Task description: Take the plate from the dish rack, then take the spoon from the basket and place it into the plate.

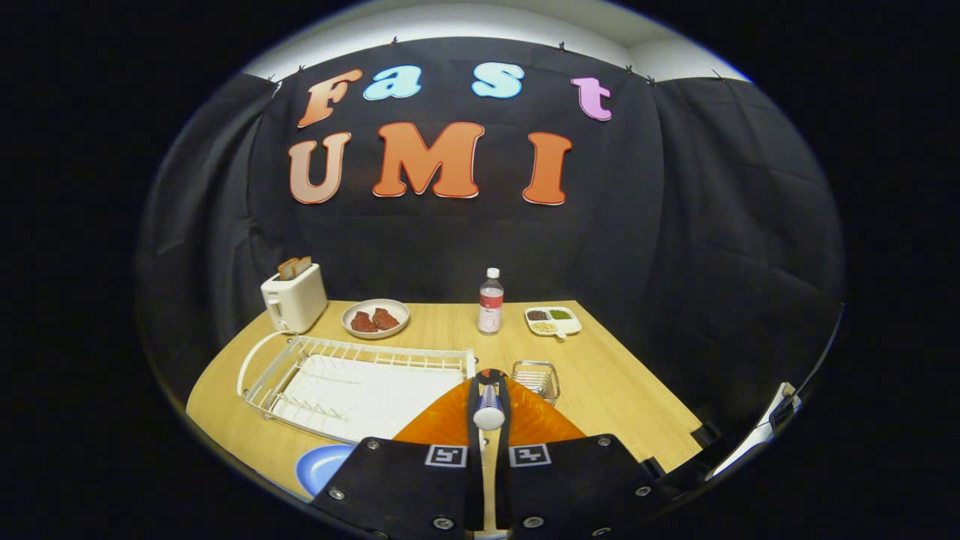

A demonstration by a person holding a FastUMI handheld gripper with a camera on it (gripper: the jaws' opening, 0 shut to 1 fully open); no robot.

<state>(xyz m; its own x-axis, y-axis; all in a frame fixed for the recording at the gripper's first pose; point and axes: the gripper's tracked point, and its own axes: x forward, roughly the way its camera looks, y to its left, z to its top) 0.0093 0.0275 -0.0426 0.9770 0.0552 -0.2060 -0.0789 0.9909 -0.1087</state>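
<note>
The jaws (pixel 488 409) are clamped on the spoon (pixel 489 411), its handle end upright between them. The wire basket (pixel 537 377) stands just beyond on the desk (pixel 607 375). The dish rack (pixel 352 382) lies ahead to the left, the blue plate (pixel 321 465) beside the jaws' left.

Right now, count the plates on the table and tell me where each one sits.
3. An orange plate lies between dish rack and the tongs, which are shut on a spoon. A blue plate lies beside the fingers, before the rack. A white plate of food stands beside the toaster.
</note>
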